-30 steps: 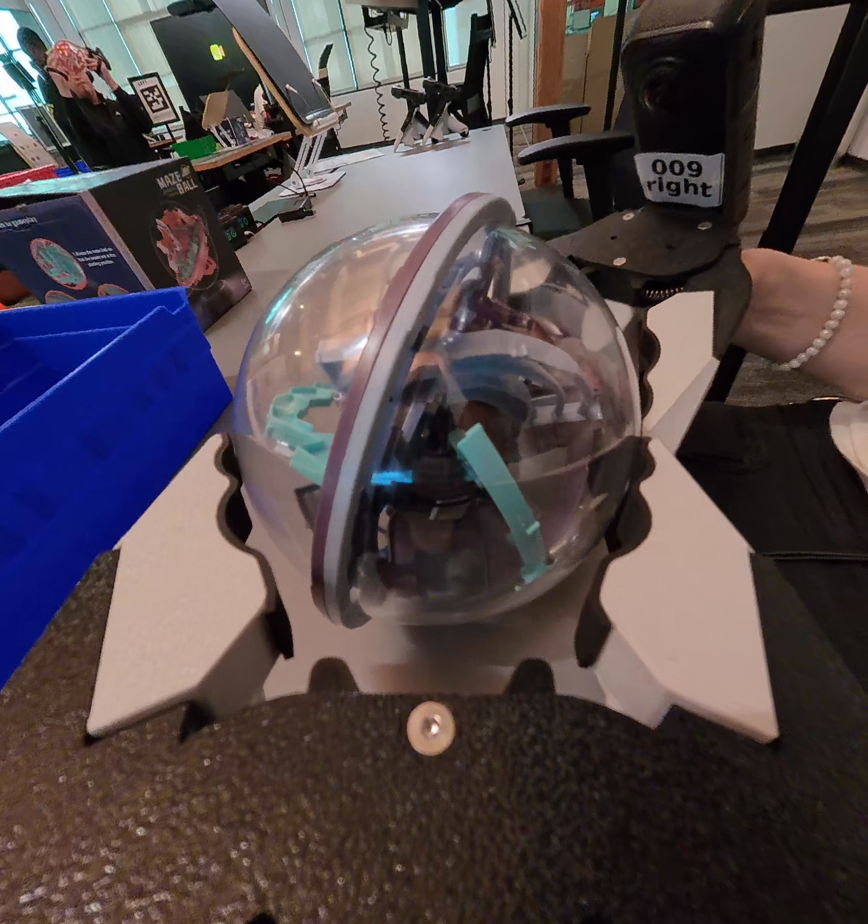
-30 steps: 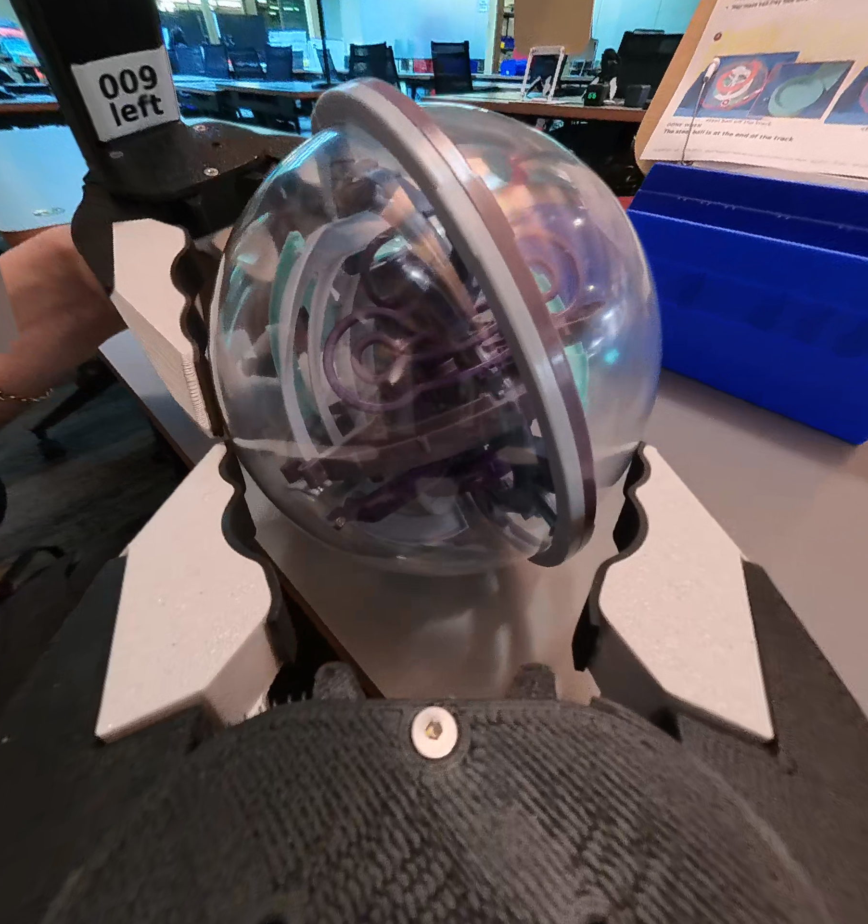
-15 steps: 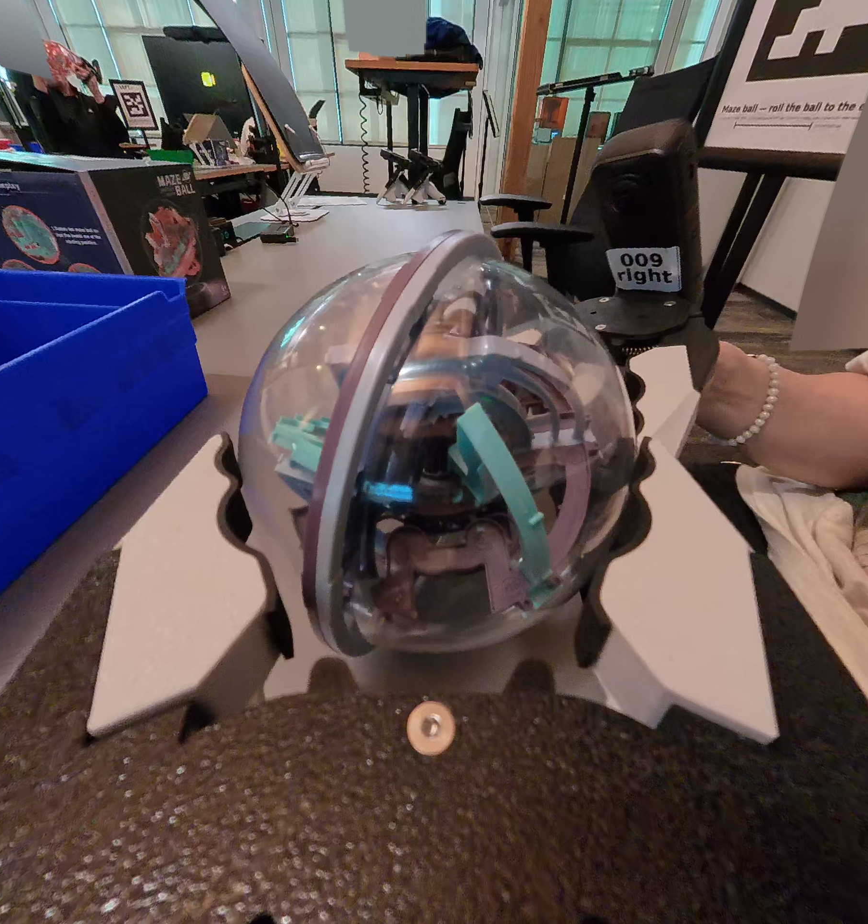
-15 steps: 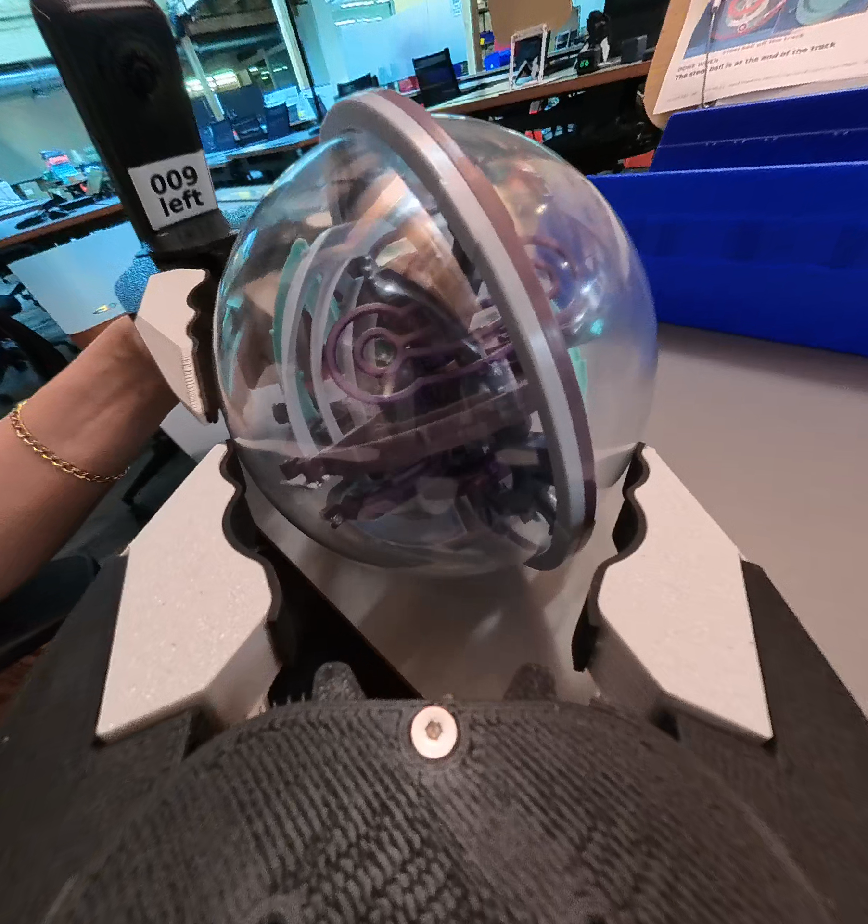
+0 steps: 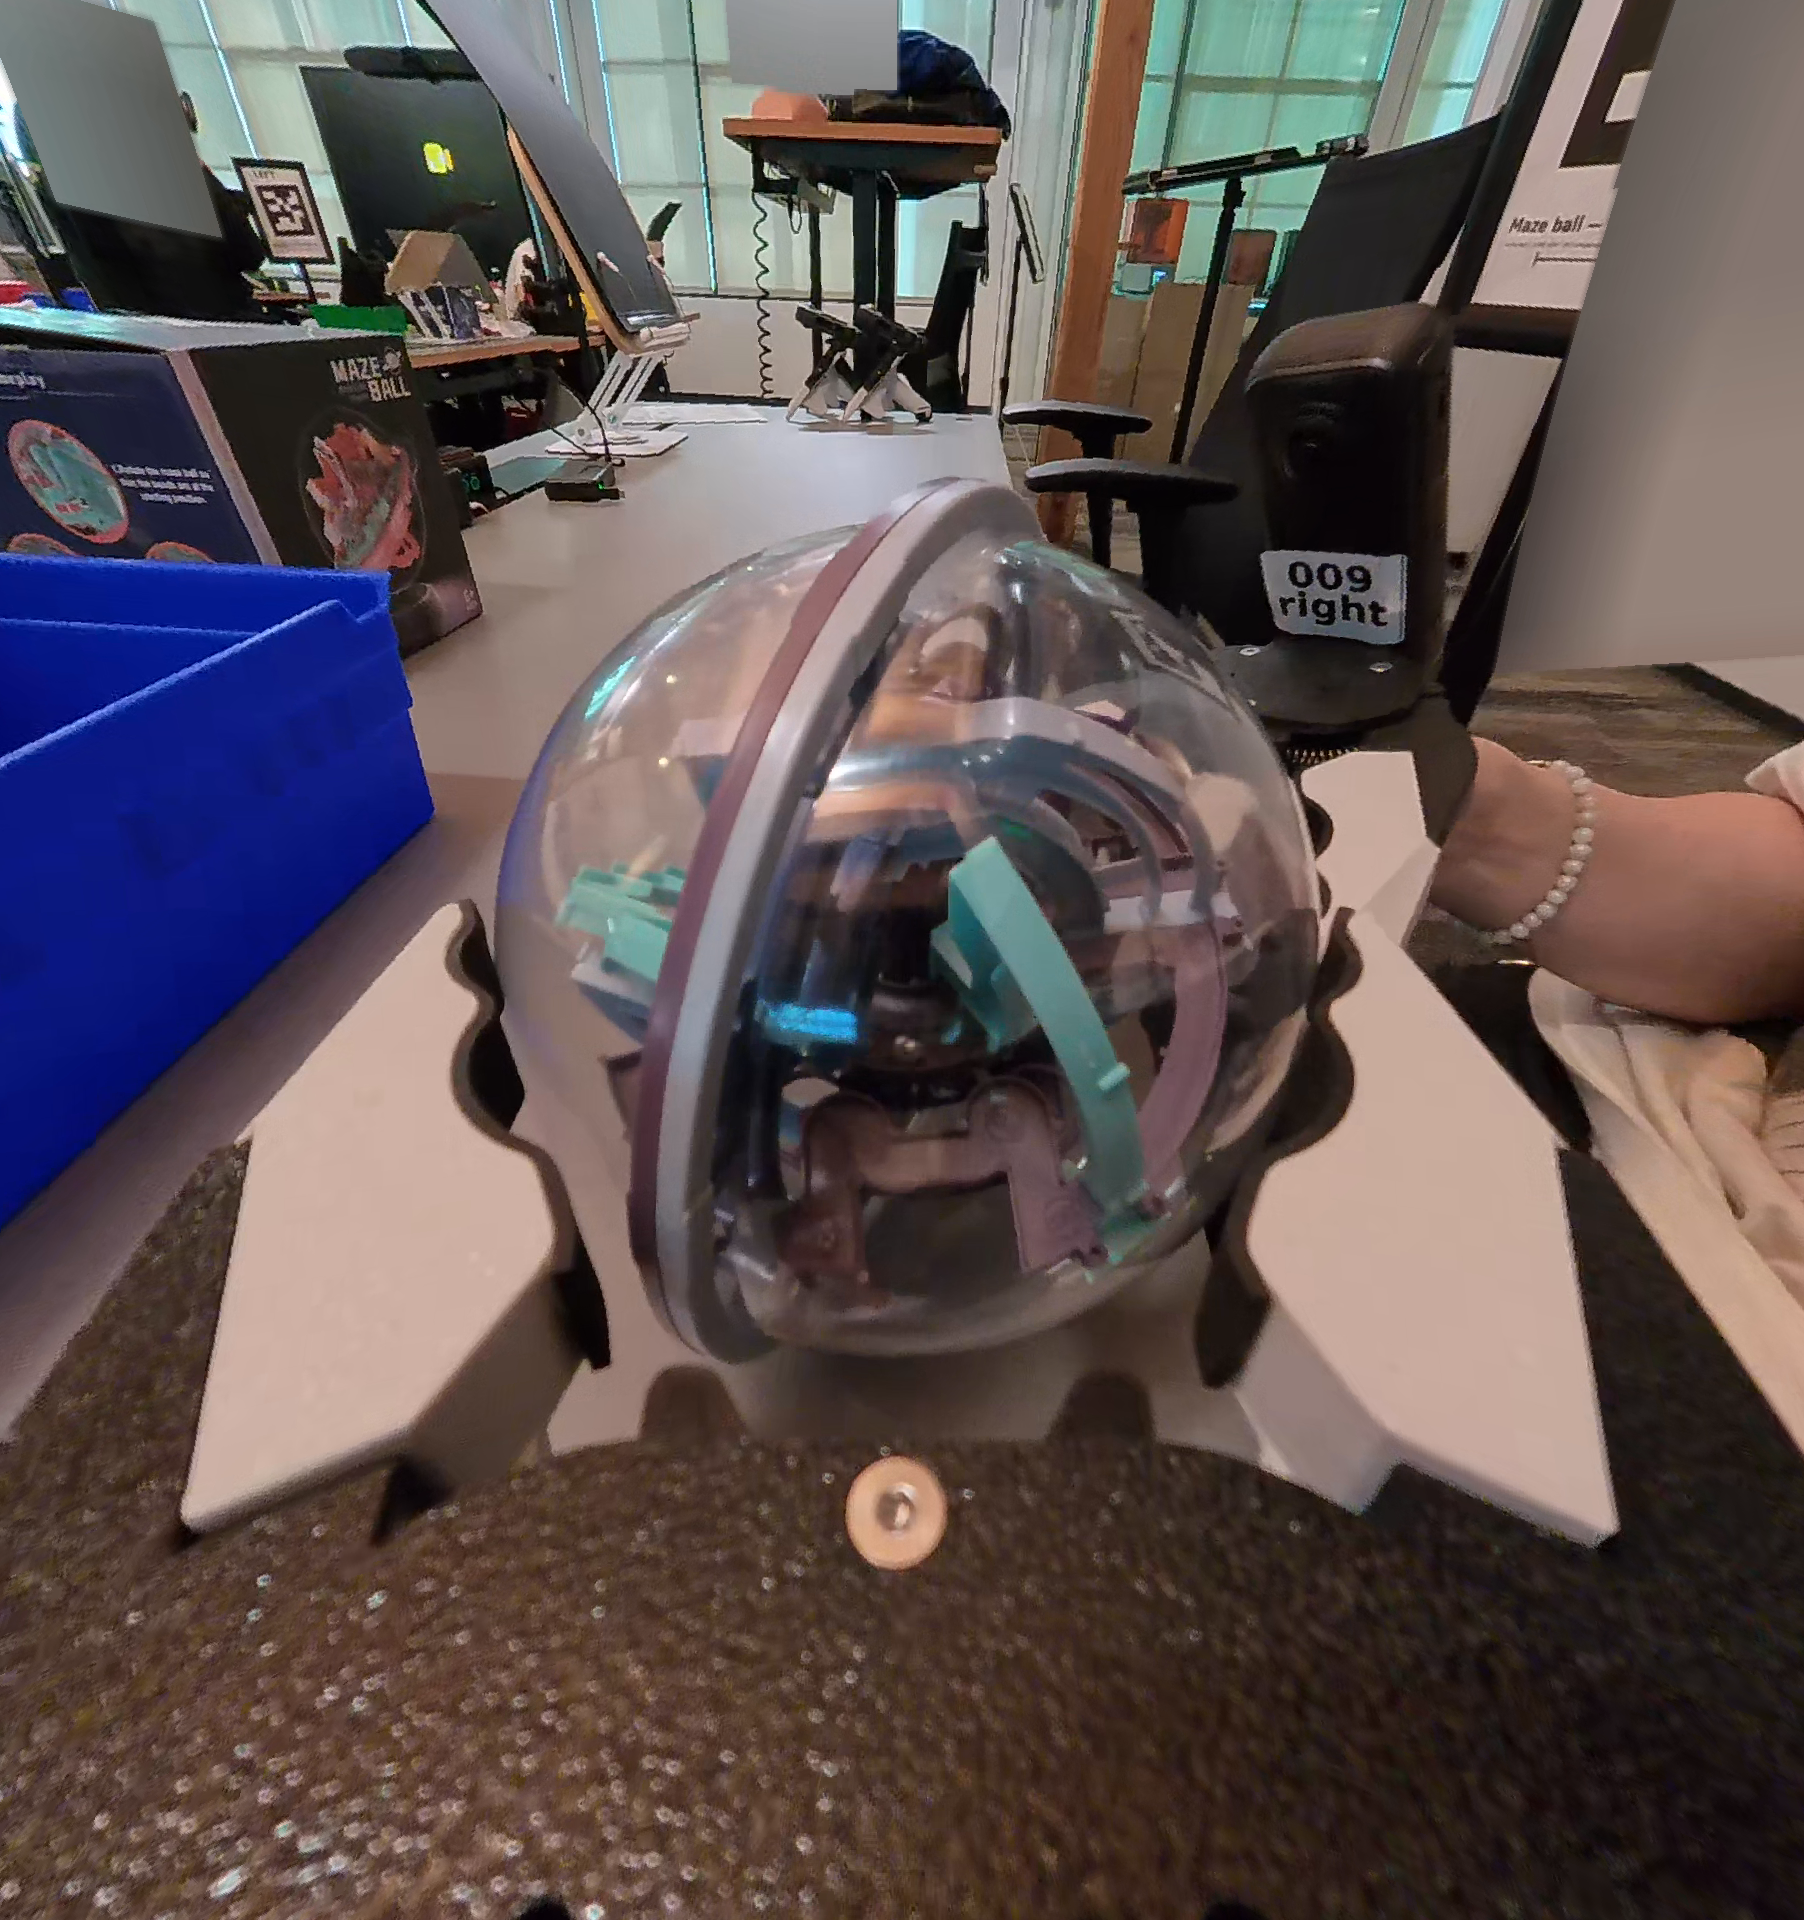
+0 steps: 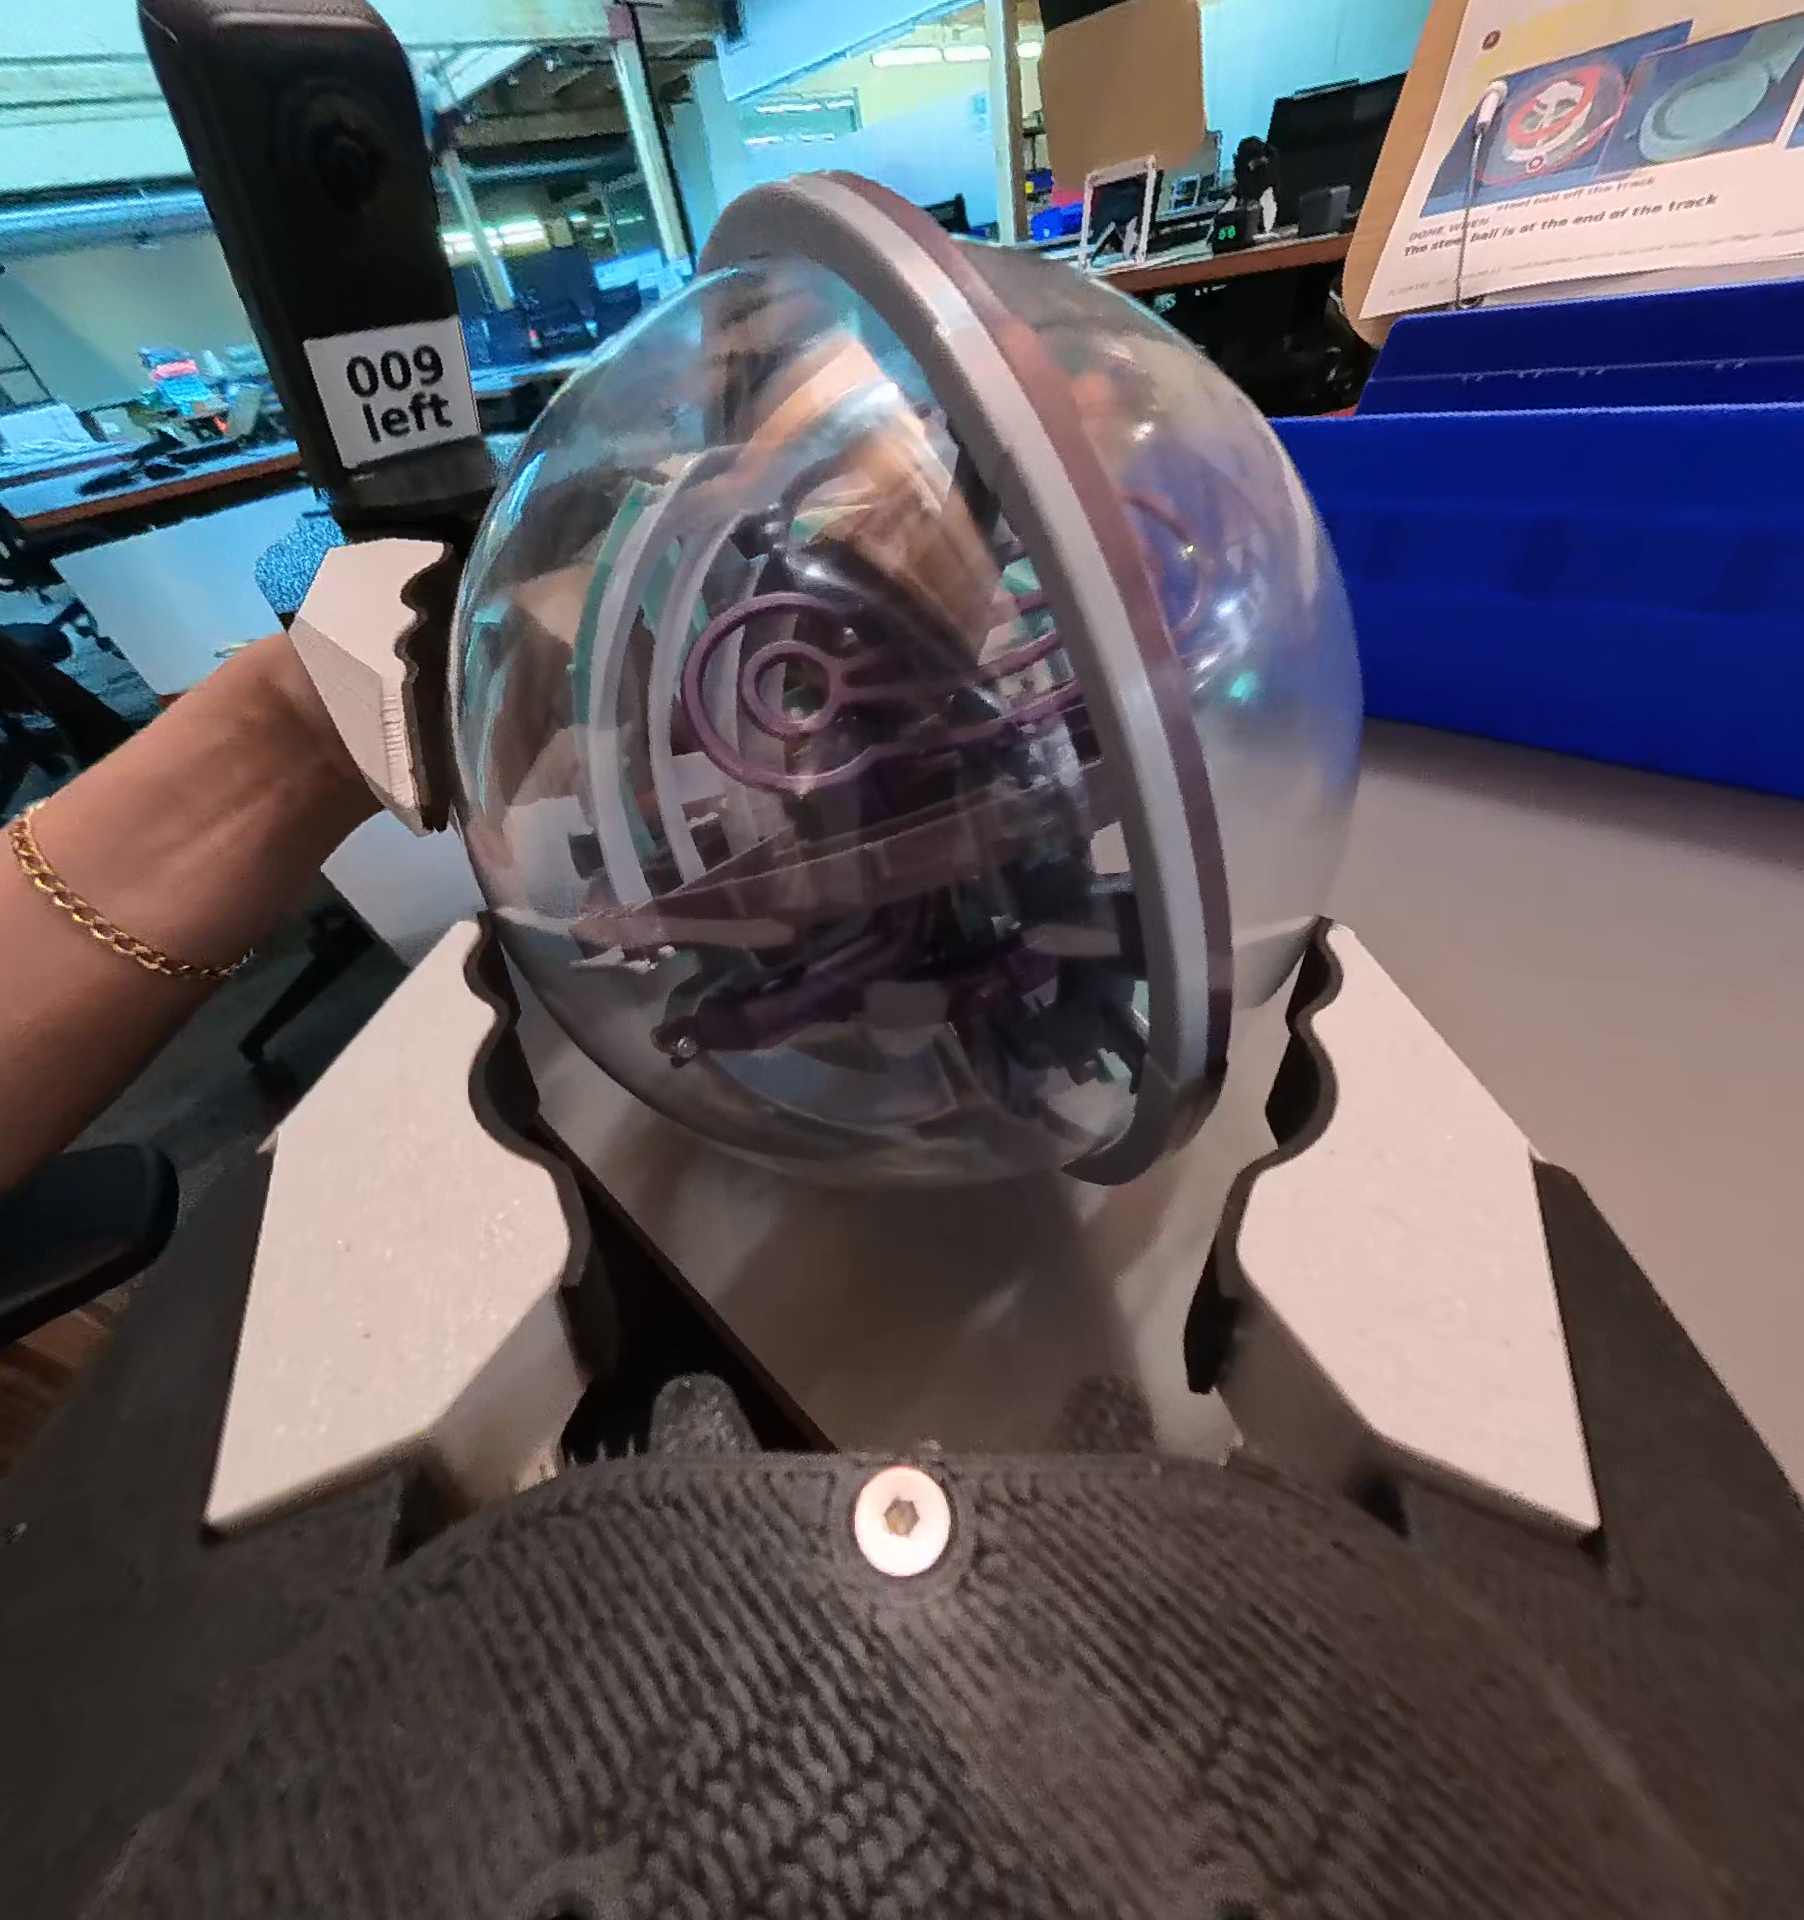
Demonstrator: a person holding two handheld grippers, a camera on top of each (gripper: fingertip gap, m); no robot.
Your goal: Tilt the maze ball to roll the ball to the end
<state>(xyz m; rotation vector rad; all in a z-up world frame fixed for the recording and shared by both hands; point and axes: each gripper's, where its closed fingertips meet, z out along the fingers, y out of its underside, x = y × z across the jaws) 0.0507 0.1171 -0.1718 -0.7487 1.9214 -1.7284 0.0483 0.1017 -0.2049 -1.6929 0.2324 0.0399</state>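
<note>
Maze ball (image 5: 908,935) clamped between pads of left hand-held gripper (image 5: 908,987) and right hand-held gripper (image 6: 898,997)

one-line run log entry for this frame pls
phase: tilting | object: maze ball off table | left gripper: clamped on it | right gripper: clamped on it | ring: slanted

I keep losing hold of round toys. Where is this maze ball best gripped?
Grip the maze ball across its widest part on the clear shell, one gripper from each side, clear of the raised grey rim. The left gripper and right gripper do so.
</note>
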